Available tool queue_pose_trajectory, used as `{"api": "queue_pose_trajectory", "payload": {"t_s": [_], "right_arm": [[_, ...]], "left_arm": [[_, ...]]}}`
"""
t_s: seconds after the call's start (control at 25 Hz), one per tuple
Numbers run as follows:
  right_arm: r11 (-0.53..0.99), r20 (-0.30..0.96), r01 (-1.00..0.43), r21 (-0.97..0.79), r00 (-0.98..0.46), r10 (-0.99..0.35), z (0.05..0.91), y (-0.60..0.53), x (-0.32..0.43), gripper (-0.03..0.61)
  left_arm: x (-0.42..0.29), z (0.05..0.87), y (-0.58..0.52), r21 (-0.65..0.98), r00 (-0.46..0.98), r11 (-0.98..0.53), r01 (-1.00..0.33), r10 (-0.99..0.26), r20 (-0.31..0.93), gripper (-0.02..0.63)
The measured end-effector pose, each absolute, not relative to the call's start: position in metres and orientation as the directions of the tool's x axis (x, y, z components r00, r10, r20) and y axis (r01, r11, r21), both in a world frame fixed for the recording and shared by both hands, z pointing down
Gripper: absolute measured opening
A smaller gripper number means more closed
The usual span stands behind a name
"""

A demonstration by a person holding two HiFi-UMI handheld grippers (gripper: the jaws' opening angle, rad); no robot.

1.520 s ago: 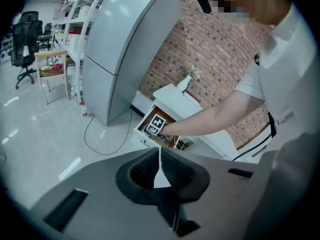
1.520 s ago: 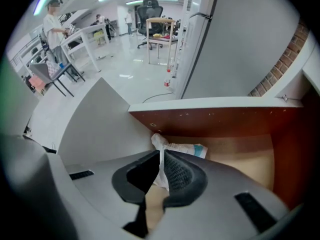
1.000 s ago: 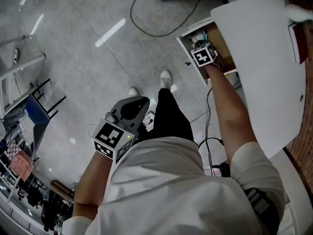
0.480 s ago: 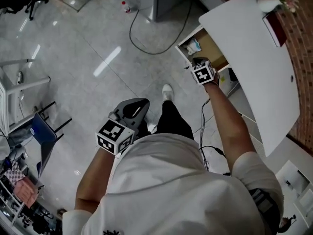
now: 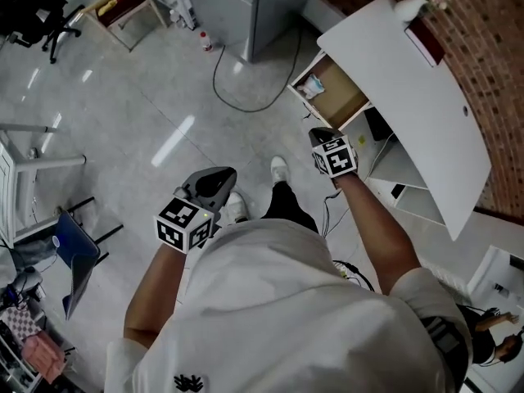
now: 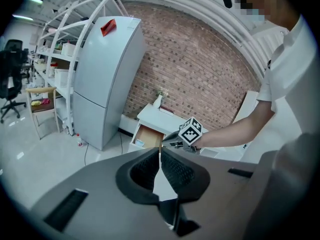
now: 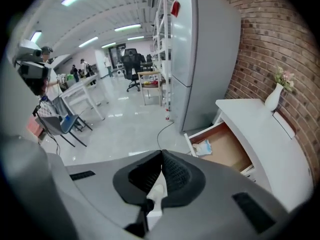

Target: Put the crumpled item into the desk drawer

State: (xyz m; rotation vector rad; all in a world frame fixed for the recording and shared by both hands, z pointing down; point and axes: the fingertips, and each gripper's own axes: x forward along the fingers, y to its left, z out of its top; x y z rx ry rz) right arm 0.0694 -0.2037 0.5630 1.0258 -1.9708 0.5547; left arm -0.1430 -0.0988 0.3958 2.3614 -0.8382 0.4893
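The white desk stands at the upper right of the head view with its drawer pulled out. A pale crumpled item lies in the drawer's front corner; it also shows in the right gripper view, crumpled item inside the drawer. My right gripper hovers short of the drawer, shut and empty, its tips meeting. My left gripper hangs over the floor by the person's shoe, shut with nothing held.
A grey fridge stands left of the desk, with a black cable looping on the floor. A white vase and a dark book sit on the desktop. A blue chair is at the left.
My right gripper has drawn back out of the drawer toward the person. The view has backed away from the desk. The left gripper stays low and shut.
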Motion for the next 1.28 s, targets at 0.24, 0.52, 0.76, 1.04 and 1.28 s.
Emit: {"api": "queue_pose_trajectory", "payload": {"t_s": [0.24, 0.52, 0.76, 1.04, 1.28], "right_arm": [[0.582, 0.782, -0.810, -0.077, -0.411, -0.469, 0.508, -0.111, 0.016, 0.029], [0.625, 0.716, -0.769, -0.131, -0.510, -0.477, 0.459, -0.038, -0.041, 0.029], [0.663, 0.683, -0.735, -0.143, -0.558, -0.471, 0.430, -0.008, -0.075, 0.029], [0.674, 0.653, -0.726, -0.138, -0.579, -0.489, 0.414, 0.011, -0.092, 0.029], [0.686, 0.650, -0.715, -0.137, -0.587, -0.483, 0.414, 0.025, -0.098, 0.029]], "left_arm": [[-0.168, 0.378, -0.057, 0.404, 0.759, -0.655, -0.639, -0.453, 0.467, 0.031], [-0.187, 0.376, -0.018, 0.417, 0.781, -0.674, -0.610, -0.424, 0.458, 0.031], [-0.197, 0.372, -0.004, 0.412, 0.784, -0.682, -0.605, -0.419, 0.457, 0.031], [-0.196, 0.368, 0.011, 0.411, 0.801, -0.703, -0.580, -0.402, 0.443, 0.031], [-0.198, 0.373, 0.024, 0.418, 0.801, -0.700, -0.580, -0.394, 0.451, 0.031]]}}
